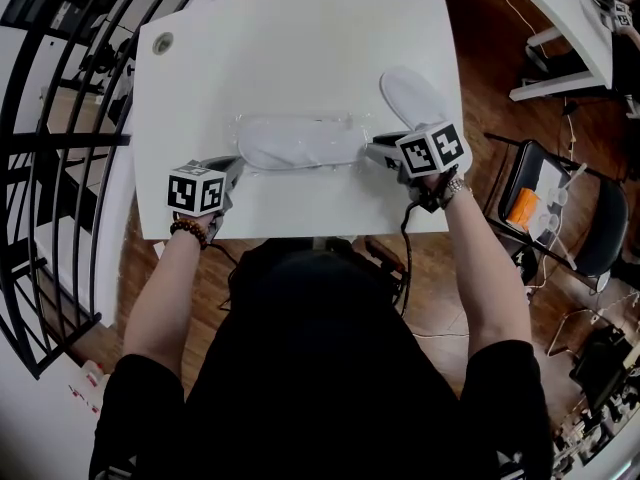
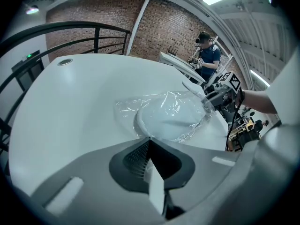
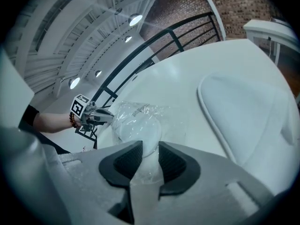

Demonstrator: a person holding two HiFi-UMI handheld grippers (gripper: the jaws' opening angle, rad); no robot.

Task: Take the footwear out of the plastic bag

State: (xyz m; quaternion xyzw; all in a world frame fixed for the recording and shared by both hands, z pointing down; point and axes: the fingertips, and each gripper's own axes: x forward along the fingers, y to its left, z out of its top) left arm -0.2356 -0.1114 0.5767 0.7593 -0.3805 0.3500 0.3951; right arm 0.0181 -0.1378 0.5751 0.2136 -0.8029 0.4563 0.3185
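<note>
A clear plastic bag [image 1: 300, 143] lies across the middle of the white table [image 1: 300, 38] with a white slipper [image 2: 168, 118] inside it. A second white slipper [image 1: 415, 96] lies bare on the table to the right. My left gripper [image 1: 236, 164] is shut on the bag's left end, its jaws pinching the plastic edge [image 2: 149, 138]. At the bag's right end my right gripper [image 3: 146, 146] has its jaws a little apart. The bagged slipper's [image 3: 138, 128] rounded end and some crumpled plastic sit between them. I see no squeeze on it.
A black railing [image 1: 60, 118] runs along the table's left side. A chair [image 1: 560, 208] with an orange item stands to the right, and another white table [image 1: 570, 18] at the back right. A person [image 2: 206, 53] stands far off in the left gripper view.
</note>
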